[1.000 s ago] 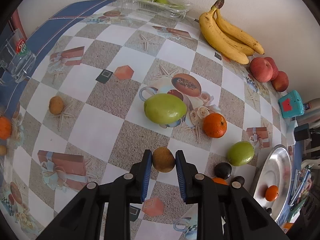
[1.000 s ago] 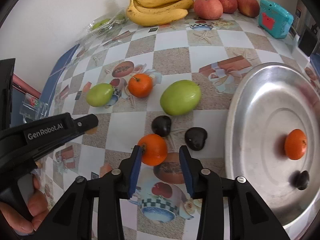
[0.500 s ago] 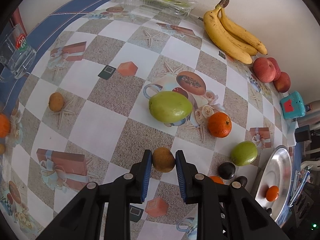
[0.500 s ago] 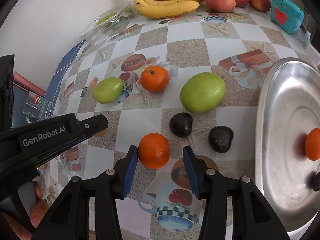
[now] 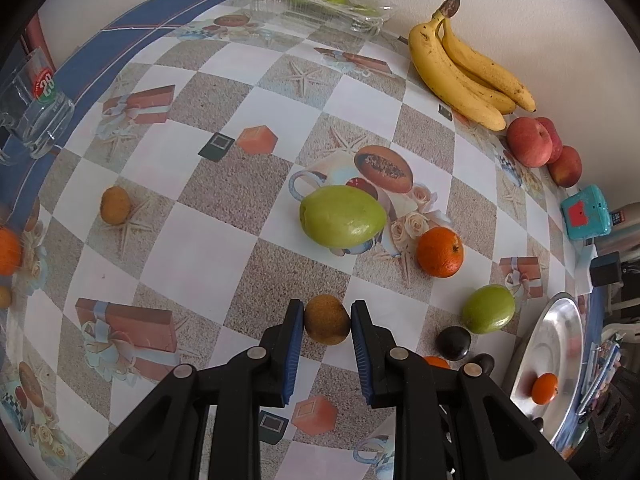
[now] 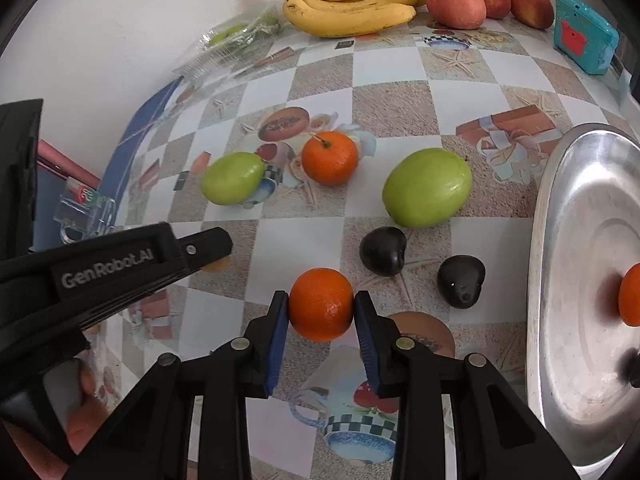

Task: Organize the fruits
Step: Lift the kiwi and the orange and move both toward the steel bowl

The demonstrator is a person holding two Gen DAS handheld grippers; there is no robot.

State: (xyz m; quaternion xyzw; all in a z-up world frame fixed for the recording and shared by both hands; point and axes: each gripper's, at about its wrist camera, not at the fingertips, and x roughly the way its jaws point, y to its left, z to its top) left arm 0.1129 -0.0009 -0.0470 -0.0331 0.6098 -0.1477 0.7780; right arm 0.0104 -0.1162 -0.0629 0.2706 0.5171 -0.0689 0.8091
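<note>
My left gripper (image 5: 327,320) is shut on a brown kiwi (image 5: 326,319) over the checkered tablecloth. My right gripper (image 6: 321,305) is shut on an orange (image 6: 321,304), both pads touching it. Loose on the cloth lie a large green mango (image 5: 343,216), a second orange (image 5: 439,251), a smaller green fruit (image 5: 488,308) and two dark fruits (image 6: 383,251). A silver tray (image 6: 560,240) at the right holds an orange (image 6: 631,294) and a dark fruit. The left gripper's arm (image 6: 100,272) shows in the right wrist view.
Bananas (image 5: 460,76), red apples (image 5: 530,142) and a teal toy box (image 5: 586,217) line the wall. A clear pack of green fruit (image 5: 320,4) sits at the back. A glass mug (image 5: 34,116), another kiwi (image 5: 115,205) and an orange (image 5: 8,245) lie at the left.
My right gripper closed onto the orange, which sat loose between its open fingers before. My left gripper kept its hold on the kiwi and shifted slightly.
</note>
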